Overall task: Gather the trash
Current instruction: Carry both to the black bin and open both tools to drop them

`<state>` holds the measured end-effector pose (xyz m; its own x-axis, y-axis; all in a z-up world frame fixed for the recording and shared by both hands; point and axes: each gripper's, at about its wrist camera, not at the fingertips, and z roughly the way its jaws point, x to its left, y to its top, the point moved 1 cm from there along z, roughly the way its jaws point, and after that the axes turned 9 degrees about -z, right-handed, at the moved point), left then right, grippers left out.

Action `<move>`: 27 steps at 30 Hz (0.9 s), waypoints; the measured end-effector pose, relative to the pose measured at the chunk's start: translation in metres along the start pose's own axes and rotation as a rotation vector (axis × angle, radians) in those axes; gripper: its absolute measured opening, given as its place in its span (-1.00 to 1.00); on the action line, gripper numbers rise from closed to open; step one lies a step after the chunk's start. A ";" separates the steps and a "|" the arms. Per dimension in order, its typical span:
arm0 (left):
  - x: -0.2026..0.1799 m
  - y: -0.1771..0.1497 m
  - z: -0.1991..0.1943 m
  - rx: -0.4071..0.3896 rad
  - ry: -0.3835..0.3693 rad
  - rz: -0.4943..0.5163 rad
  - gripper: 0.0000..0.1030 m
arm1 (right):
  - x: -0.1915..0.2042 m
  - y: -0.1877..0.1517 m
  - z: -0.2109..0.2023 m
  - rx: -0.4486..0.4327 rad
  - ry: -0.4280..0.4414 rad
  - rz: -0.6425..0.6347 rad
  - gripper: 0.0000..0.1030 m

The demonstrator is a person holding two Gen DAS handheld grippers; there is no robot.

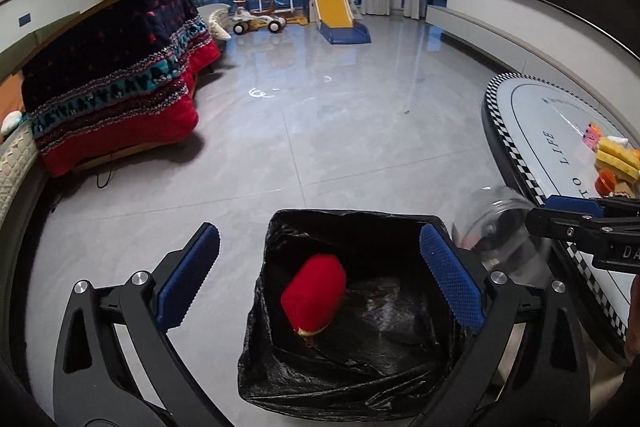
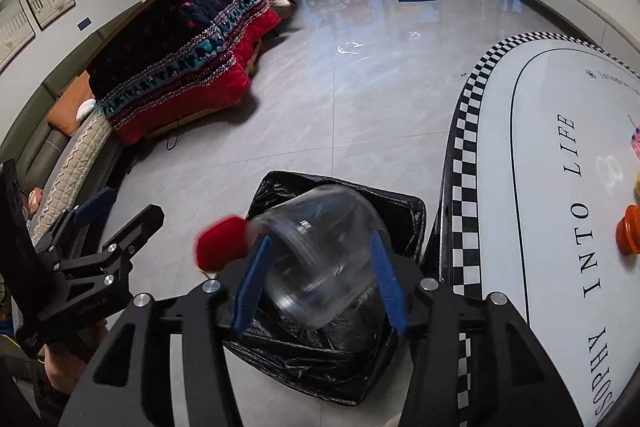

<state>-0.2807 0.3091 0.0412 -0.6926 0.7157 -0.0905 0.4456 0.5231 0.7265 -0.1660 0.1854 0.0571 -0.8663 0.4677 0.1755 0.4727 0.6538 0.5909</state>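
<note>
A bin lined with a black bag (image 1: 280,367) stands on the floor beside the table; it also shows in the right wrist view (image 2: 404,211). A red box (image 1: 314,293) is in mid-air over its opening, blurred in the right wrist view (image 2: 220,243). My left gripper (image 1: 320,275) is open and empty above the bin. My right gripper (image 2: 320,271) is shut on a clear plastic cup (image 2: 320,251) and holds it tilted over the bin. The cup (image 1: 500,227) and the right gripper (image 1: 560,213) show at the right of the left wrist view.
A white oval table (image 2: 540,187) with a checkered rim stands at the right, with toy food (image 1: 616,159) on it. A sofa with a red patterned blanket (image 1: 120,75) is at the left. A slide (image 1: 332,3) and toy car stand far back.
</note>
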 end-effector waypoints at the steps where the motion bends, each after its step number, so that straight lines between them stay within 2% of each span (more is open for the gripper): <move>1: 0.001 0.001 0.001 0.001 0.002 -0.008 0.88 | 0.001 0.001 0.000 -0.003 -0.007 -0.005 0.03; 14: -0.005 0.000 0.006 0.015 -0.015 -0.002 0.88 | -0.009 -0.002 -0.012 -0.034 -0.027 0.002 0.03; 21: -0.034 0.003 0.008 0.018 -0.054 0.052 0.88 | -0.025 -0.007 -0.028 -0.062 -0.053 0.023 0.03; 27: -0.076 0.006 0.008 0.025 -0.120 0.109 0.88 | -0.052 -0.015 -0.049 -0.100 -0.097 0.065 0.03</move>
<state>-0.2206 0.2611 0.0465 -0.5673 0.8181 -0.0938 0.5295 0.4496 0.7194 -0.1359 0.1220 0.0777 -0.8125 0.5655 0.1415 0.5044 0.5603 0.6570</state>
